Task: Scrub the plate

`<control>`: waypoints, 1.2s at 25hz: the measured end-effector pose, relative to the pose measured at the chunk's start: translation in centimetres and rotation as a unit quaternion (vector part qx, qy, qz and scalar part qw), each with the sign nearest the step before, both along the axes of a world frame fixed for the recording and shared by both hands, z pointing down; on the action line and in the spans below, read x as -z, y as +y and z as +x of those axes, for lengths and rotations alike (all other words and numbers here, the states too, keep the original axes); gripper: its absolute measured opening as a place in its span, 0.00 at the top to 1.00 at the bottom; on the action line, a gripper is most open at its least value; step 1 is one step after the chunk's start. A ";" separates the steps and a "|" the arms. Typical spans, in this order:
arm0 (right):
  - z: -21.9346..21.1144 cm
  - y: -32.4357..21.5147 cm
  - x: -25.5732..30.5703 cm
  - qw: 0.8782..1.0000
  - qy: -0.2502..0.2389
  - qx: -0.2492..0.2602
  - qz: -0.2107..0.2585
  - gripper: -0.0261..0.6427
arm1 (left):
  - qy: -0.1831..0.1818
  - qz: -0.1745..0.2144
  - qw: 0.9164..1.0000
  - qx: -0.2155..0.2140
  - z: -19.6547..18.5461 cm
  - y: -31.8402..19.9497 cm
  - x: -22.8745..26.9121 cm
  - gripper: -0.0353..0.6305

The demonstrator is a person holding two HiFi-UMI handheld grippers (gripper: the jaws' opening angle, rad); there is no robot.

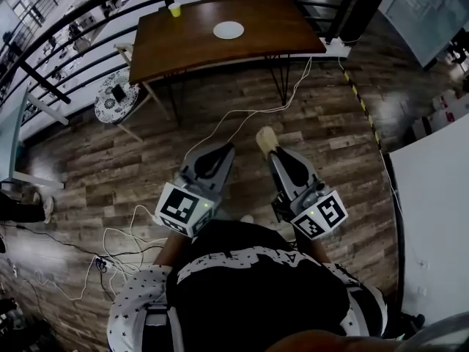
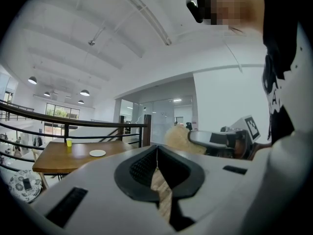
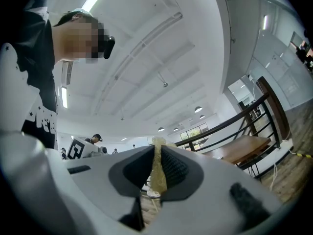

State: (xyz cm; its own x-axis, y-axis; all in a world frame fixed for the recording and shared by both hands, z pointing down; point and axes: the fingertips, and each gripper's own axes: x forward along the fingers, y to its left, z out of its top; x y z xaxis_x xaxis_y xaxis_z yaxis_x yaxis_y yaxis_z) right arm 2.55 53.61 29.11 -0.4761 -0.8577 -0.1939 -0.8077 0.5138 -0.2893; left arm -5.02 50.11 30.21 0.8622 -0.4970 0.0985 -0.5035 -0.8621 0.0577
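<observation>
Plate (image 1: pixel 228 29), white and round, lies on the wooden table (image 1: pixel 220 53) well ahead of both grippers, across a stretch of plank floor (image 1: pixel 330 130). The left gripper (image 1: pixel 222 148) has its jaws pressed together with nothing between them. The right gripper (image 1: pixel 272 151), just beside it, is clamped on a tan sponge (image 1: pixel 265 138) that sticks out past its tips. Near the plate, at the table's far edge, stands a yellow cup (image 1: pixel 174 9); its contents cannot be made out. The left gripper view shows the plate (image 2: pixel 97 152), the cup (image 2: pixel 69 142) and the sponge's fuzzy end (image 2: pixel 177 138). The right gripper view shows the sponge (image 3: pixel 157 168) as a thin squeezed strip and only the table's underside and legs (image 3: pixel 244 151).
</observation>
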 end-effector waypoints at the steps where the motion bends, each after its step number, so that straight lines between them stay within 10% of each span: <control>1: 0.2 0.0 -0.1 1.000 0.000 -0.001 -0.002 0.89 | -0.002 0.000 1.000 -0.001 0.2 0.0 0.0 0.93; 30: -0.4 -13.0 0.3 1.000 0.023 -0.011 -0.015 0.89 | 0.002 -0.001 1.000 -0.010 0.1 -13.7 -0.2 0.93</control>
State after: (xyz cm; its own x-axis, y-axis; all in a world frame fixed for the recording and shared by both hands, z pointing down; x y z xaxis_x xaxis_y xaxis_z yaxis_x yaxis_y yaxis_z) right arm 2.11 40.66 28.81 -0.4653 -0.8729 -0.1471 -0.8313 0.4880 -0.2662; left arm -4.90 36.46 30.44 0.8723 -0.4795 0.0960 -0.4859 -0.8719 0.0606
